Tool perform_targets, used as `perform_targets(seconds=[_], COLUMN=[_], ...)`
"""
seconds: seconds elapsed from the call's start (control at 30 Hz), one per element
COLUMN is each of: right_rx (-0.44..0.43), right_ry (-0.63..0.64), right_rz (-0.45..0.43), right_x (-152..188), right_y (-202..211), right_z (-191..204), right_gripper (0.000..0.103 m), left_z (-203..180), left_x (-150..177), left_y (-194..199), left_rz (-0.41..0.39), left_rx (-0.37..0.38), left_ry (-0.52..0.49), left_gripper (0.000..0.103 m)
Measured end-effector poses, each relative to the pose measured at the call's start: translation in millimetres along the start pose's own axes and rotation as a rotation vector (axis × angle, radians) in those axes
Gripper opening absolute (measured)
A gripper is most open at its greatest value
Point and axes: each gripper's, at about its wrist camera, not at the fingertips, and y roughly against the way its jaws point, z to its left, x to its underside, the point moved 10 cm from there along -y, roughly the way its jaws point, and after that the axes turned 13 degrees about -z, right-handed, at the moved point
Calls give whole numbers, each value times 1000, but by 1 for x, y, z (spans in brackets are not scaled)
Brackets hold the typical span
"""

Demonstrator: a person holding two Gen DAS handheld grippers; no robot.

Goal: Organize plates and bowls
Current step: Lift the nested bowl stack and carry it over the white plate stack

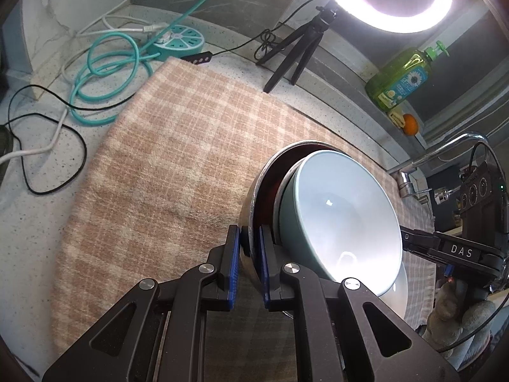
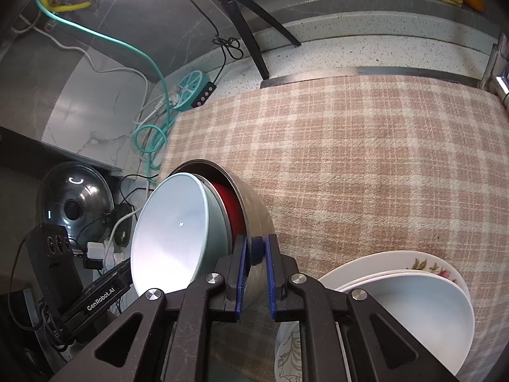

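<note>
Left gripper [image 1: 249, 248] and right gripper [image 2: 256, 256] clamped on opposite rims of steel bowl [image 2: 254, 203], blue bowl [image 1: 343, 210] nested inside; plates [image 2: 413, 299] near right, cloth [image 1: 178, 146] open beyond

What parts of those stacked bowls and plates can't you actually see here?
- Red bowl: both views show only a sliver between the light blue bowl and metal bowl.
- Metal bowl's underside: both views, blocked by the tongs.
- Plate stack: right view, cut by the bottom edge and tongs; count unclear.
- Lowest plate's leaf pattern: mostly covered.
</note>
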Motion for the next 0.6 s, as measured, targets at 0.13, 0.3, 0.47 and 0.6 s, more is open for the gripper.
perform_targets(seconds=[0.13, 0.3, 0.47, 0.6], right_rx=[-7, -14, -17, -22], right_ry=[-1, 9, 16, 13], right_rz=[-9, -19, -32, -46], right_x=[0, 2, 4, 7], right_y=[7, 20, 37, 53], right_z=[2, 3, 0, -7], right_gripper=[11, 11, 11, 11], left_z=[-6, -17, -32, -49], left_x=[-3, -3, 0, 4], left_y=[9, 19, 28, 34], left_rz=[-17, -36, -52, -63], left_rx=[3, 5, 6, 8], left_ry=[-7, -22, -42, -62], left_gripper=[8, 8, 8, 8])
